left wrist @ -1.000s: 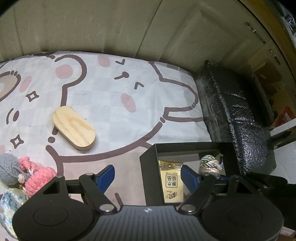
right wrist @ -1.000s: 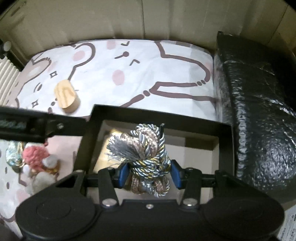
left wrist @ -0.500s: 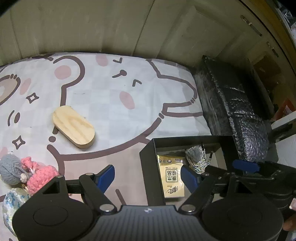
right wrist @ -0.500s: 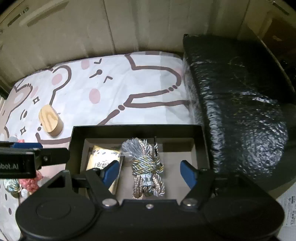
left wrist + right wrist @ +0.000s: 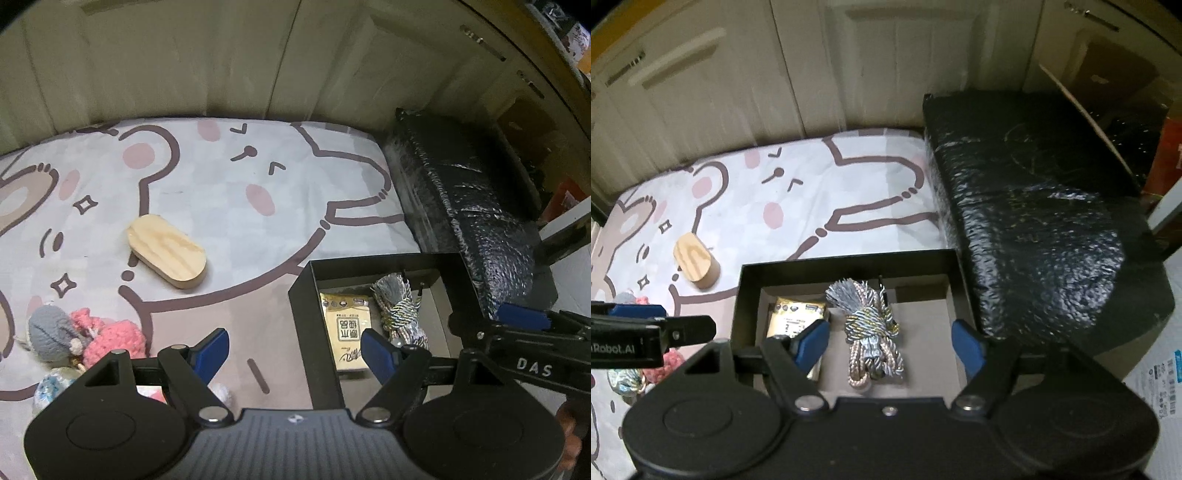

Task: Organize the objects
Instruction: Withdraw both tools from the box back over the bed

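A black open box (image 5: 750, 291) (image 5: 301, 310) sits on the bear-print cloth. In it lie a braided rope bundle with a grey tassel (image 5: 870, 328) (image 5: 400, 314) and a yellow packet (image 5: 796, 317) (image 5: 345, 332). My right gripper (image 5: 890, 339) is open and empty, above the rope. My left gripper (image 5: 295, 349) is open and empty over the box's left wall. An oval wooden block (image 5: 166, 256) (image 5: 696, 266) lies on the cloth. Pink and grey knitted toys (image 5: 85, 336) lie at the left.
A black wrapped cushion (image 5: 1034, 229) (image 5: 469, 221) lies right of the box. Pale cabinet doors (image 5: 849, 66) stand behind the cloth. A white printed sheet (image 5: 1156, 376) lies at the right front. A small patterned pouch (image 5: 51, 384) lies by the toys.
My right gripper has opened, left the rope bundle in the box and drawn back and up. My left gripper has risen a little.
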### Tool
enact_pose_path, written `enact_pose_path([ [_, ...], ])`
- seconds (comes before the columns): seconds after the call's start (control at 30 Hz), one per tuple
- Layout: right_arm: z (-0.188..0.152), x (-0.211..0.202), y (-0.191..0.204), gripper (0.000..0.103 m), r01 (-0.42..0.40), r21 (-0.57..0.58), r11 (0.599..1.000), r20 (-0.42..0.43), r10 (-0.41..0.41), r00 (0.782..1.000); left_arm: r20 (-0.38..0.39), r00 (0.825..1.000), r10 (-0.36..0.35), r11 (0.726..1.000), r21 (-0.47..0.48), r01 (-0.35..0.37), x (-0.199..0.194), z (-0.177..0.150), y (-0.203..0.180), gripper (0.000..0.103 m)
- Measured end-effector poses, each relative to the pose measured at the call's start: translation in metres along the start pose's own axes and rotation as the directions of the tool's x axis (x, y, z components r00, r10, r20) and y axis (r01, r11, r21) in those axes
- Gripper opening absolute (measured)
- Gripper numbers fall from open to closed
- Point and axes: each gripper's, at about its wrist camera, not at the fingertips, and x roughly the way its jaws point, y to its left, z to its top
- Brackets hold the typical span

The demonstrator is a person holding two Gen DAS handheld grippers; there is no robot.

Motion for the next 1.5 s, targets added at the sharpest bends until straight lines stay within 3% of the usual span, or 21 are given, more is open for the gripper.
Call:
enact_pose_path([
  [0.43,-0.020,-0.051,0.004,0.081,0.022,0.022,1.000,0.066,-0.023,0.998,0.030,0.999,0.021,1.000,0.019,-0.021,-0.031,-0.020,-0.001,0.079],
  [0.57,-0.029,-0.065,0.004,0.086,0.037,0.017,0.999,0.088,-0.038,0.995,0.056,0.998,0.025,0.999,0.034,-0.027,-0.045,-0.023,-0.004,0.089],
  [0.93,-0.047,-0.102,0.004,0.103,0.053,0.039,0.998,0.164,-0.059,0.985,0.127,0.991,0.045,0.994,0.096,-0.057,-0.079,-0.038,-0.016,0.101],
  [1.5,-0.069,-0.141,0.010,0.103,0.065,0.062,0.996,0.240,-0.078,0.968,0.197,0.979,0.060,0.987,0.131,-0.087,-0.118,-0.055,-0.003,0.103],
])
